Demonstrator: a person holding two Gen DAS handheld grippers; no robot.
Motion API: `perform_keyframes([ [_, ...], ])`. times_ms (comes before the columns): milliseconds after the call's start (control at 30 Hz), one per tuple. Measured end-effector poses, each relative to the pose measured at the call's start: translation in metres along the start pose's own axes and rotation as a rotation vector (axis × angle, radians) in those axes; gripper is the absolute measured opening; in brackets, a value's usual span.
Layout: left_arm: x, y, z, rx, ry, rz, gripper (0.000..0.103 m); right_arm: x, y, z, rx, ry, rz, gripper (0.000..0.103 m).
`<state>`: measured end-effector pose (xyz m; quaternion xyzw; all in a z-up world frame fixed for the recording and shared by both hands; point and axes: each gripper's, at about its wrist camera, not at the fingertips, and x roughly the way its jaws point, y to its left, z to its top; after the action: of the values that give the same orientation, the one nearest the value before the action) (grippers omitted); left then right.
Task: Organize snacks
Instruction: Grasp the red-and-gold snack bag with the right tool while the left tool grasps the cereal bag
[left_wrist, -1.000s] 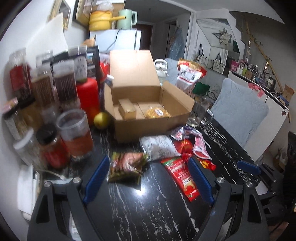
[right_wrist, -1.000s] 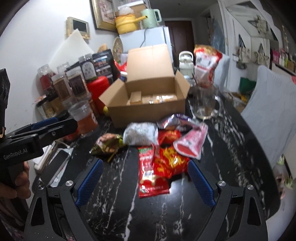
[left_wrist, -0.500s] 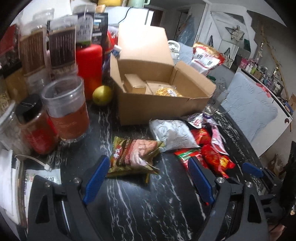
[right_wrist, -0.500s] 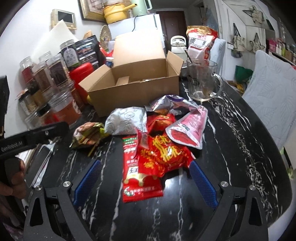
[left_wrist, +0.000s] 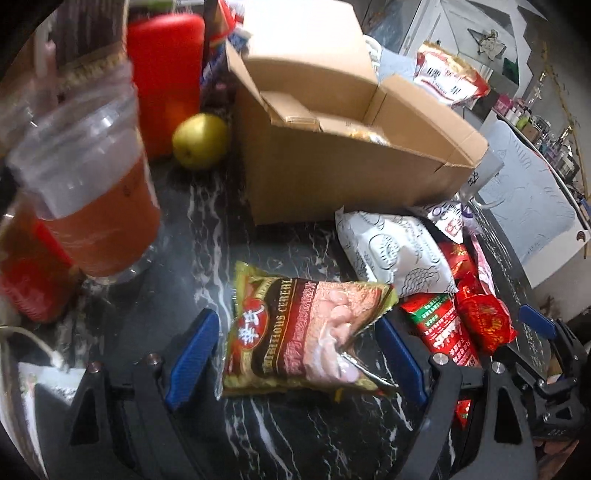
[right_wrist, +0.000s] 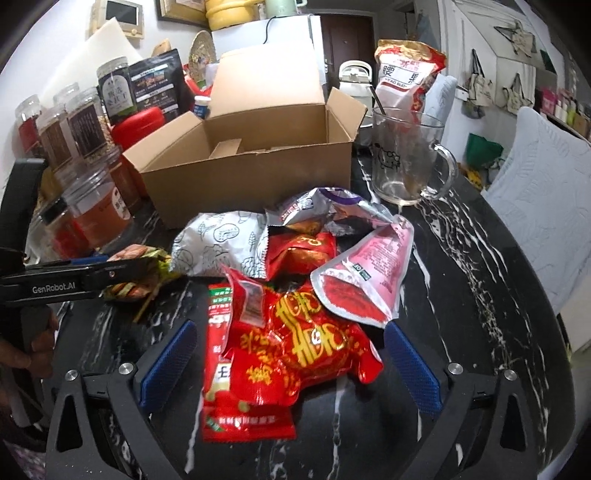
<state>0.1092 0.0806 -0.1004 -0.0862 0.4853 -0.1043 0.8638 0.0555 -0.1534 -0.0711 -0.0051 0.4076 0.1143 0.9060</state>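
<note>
table (right_wrist: 480, 258) — black marble, white veins | wall (right_wrist: 55, 55) — white | door (right_wrist: 341, 37) — dark

Left gripper (left_wrist: 295, 347) open; right gripper (right_wrist: 290, 363) just widened.

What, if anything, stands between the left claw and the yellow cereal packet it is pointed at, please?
Nothing visible does. The left claw is open, and the yellow cereal packet lies flat on the black marble table between its blue pads, clear of the white packet beyond.
</note>
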Motion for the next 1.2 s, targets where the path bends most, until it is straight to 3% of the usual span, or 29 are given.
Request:
perform_keyframes([
  [67, 0.007, 0.004, 0.001, -0.016, 0.021, -0.022, 0.087, 0.007, -0.001, 0.002, 0.005, 0.017, -0.005, 0.103],
  [333, 0.012, -0.004, 0.008, 0.06, 0.024, 0.019, 0.087, 0.026, -0.011, 0.004, 0.037, 0.068, -0.016, 0.103],
  [467, 0.012, -0.004, 0.008, 0.048, 0.015, 0.016, 0.087, 0.032, -0.016, 0.003, 0.057, 0.075, -0.006, 0.103],
  [533, 0.009, -0.002, 0.006, 0.032, 0.002, 0.017, 0.075, 0.033, -0.018, 0.003, 0.072, 0.074, -0.001, 0.103],
  [700, 0.002, 0.003, -0.002, 0.012, -0.012, 0.001, 0.066, 0.039, -0.025, -0.001, 0.126, 0.1, 0.045, 0.102],
  [767, -0.002, 0.005, -0.005, 0.0, -0.014, -0.008, 0.064, 0.037, -0.021, -0.001, 0.108, 0.093, 0.051, 0.091],
  [867, -0.008, 0.01, -0.008, -0.032, -0.004, -0.042, 0.062, 0.037, -0.015, -0.001, 0.091, 0.095, 0.06, 0.083],
  [1200, -0.036, 0.011, -0.017, -0.064, -0.047, -0.047, 0.061, 0.026, -0.014, -0.008, 0.106, 0.073, 0.085, 0.075],
])
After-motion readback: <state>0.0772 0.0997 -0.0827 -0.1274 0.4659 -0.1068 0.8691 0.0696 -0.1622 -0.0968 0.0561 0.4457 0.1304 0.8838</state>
